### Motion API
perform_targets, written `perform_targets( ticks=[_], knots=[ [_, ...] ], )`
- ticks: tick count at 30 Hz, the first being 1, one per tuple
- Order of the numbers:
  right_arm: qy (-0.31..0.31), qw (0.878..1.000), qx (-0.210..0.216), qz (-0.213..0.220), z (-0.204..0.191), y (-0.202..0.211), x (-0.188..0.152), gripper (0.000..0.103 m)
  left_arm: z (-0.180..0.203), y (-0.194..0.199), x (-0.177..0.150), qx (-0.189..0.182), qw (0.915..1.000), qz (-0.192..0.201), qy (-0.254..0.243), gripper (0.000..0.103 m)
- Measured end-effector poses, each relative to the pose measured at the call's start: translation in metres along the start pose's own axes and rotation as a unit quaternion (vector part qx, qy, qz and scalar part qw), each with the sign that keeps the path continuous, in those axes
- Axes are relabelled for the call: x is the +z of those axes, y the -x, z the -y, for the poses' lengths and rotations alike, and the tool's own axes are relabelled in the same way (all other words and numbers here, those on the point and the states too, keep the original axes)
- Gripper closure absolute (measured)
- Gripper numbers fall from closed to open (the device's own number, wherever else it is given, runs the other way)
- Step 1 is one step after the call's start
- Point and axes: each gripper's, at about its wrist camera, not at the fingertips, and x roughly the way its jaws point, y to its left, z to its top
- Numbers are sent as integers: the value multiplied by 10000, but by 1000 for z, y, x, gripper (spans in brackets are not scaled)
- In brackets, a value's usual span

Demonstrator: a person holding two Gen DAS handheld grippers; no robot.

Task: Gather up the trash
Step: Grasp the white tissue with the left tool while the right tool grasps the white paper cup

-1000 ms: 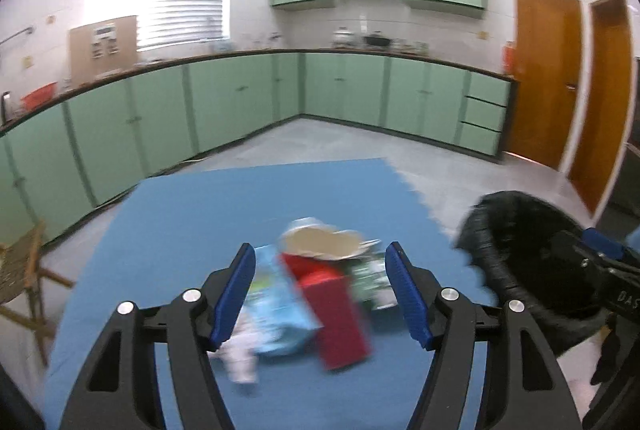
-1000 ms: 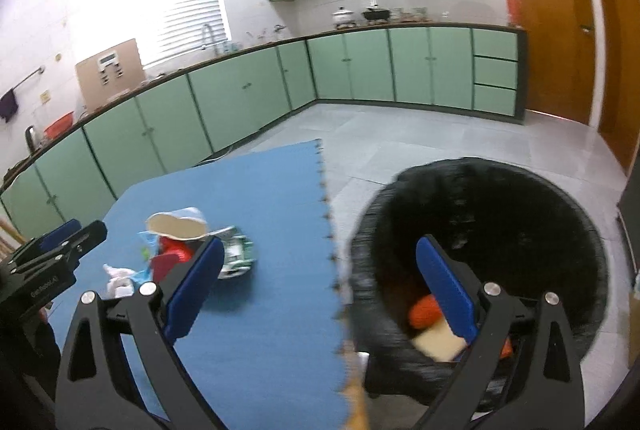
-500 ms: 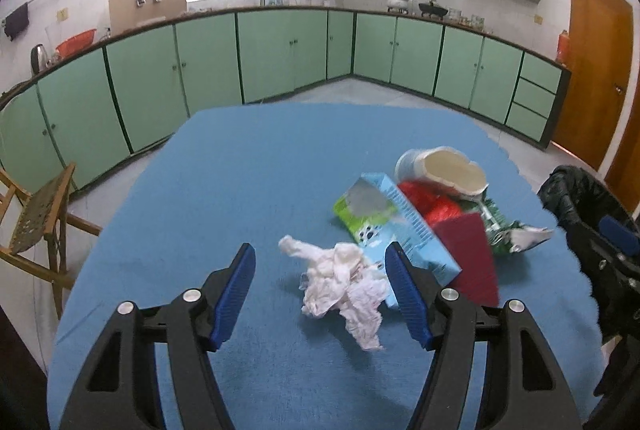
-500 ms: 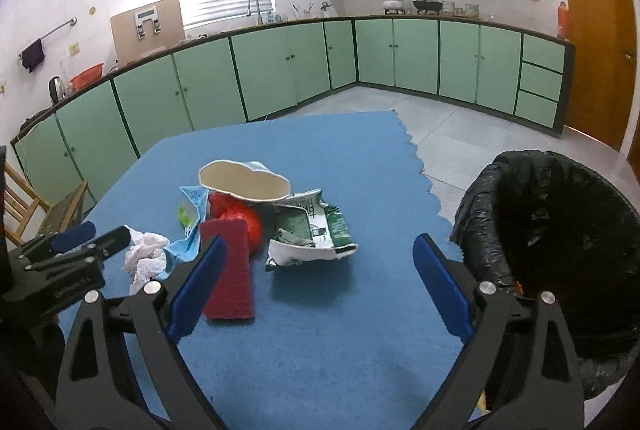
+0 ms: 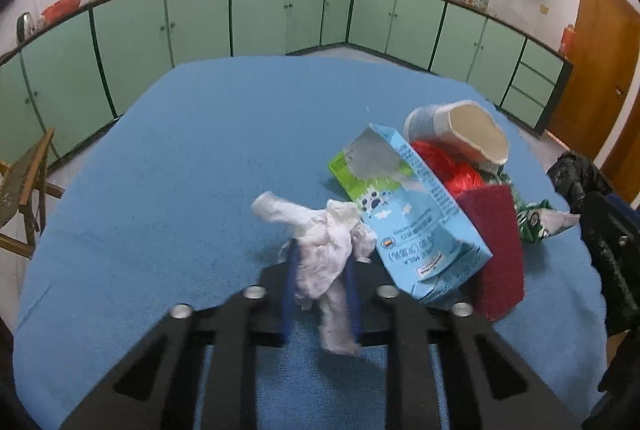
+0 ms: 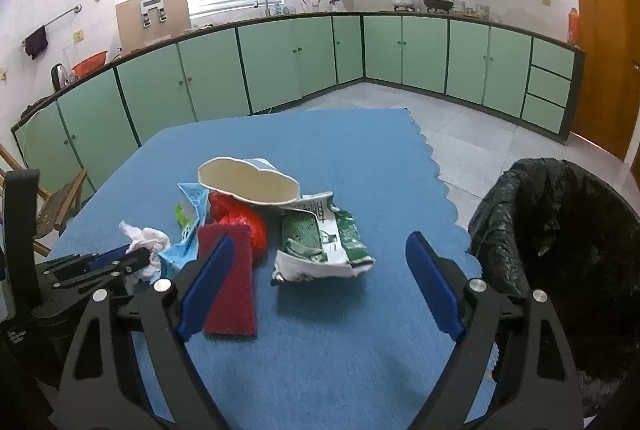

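left tongs [image 5: 320, 270] pinch the crumpled tissue [image 5: 324, 242]; right tongs [image 6: 320, 282] gape wide, holding nothing.

Crumpled white tissue [image 5: 328, 242], matt blue mat [image 5: 192, 157].

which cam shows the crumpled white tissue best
The left wrist view: the crumpled white tissue fills the centre, clamped between the left gripper. The right wrist view shows only part of it at the left, small and partly behind that gripper.

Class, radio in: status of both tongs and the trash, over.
Left tongs shut on white tissue. Right tongs open, empty, above green wrapper. Milk carton touches tissue. Bin right of mat.
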Motion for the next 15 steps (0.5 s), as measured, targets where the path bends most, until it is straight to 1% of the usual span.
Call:
perform_targets(
  ticks=[3,9,12,15],
  knots=[
    [36,10000,30,21,-4,-3,5,18,-4,11,3,8,9999,161,-34,92],
    [133,9997,150,101,-17,-14,19,18,-14,27,24,10,9988,487,110,93],
    [175,9995,220,128,-25,-23,30,18,-17,31,35,93,9978,648,123,93],
    [256,9992,276,136,-34,-34,41,18,-21,27,44,190,9972,675,249,93]
  ],
)
